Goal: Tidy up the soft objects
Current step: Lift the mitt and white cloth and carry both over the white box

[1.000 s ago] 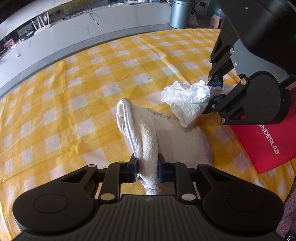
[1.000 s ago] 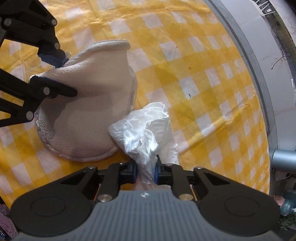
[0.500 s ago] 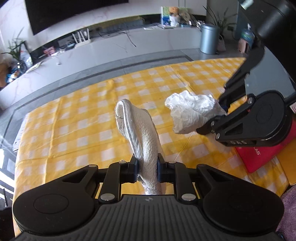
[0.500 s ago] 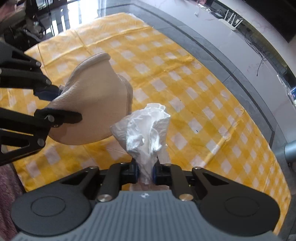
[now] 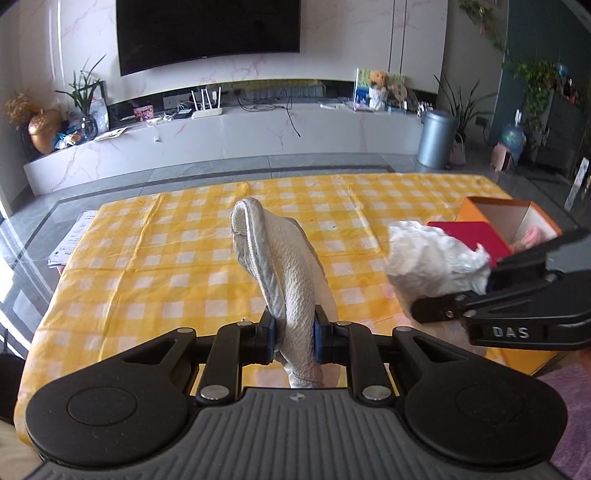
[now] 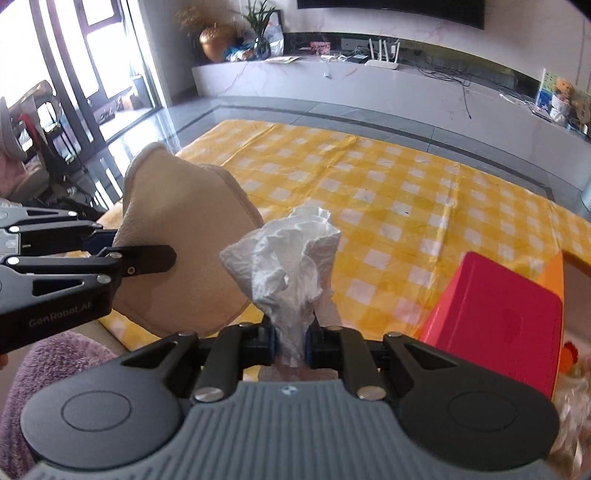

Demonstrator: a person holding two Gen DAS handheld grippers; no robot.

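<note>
Carry step: your left gripper [image 5: 294, 340] pinches cloth [image 5: 284, 266], right gripper [image 6: 290, 341] pinches tissue [image 6: 291, 258], both left of orange box [image 5: 517, 218]. Next: swing over box, release.

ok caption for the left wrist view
Left gripper clamps a cream cloth above the yellow checked sheet.

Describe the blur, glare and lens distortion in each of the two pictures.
Left wrist view: sharp overall; the fisheye bends the television and walls. Right wrist view: the windows are overexposed, the floor shows glare, and the lower right corner is blurred.
</note>
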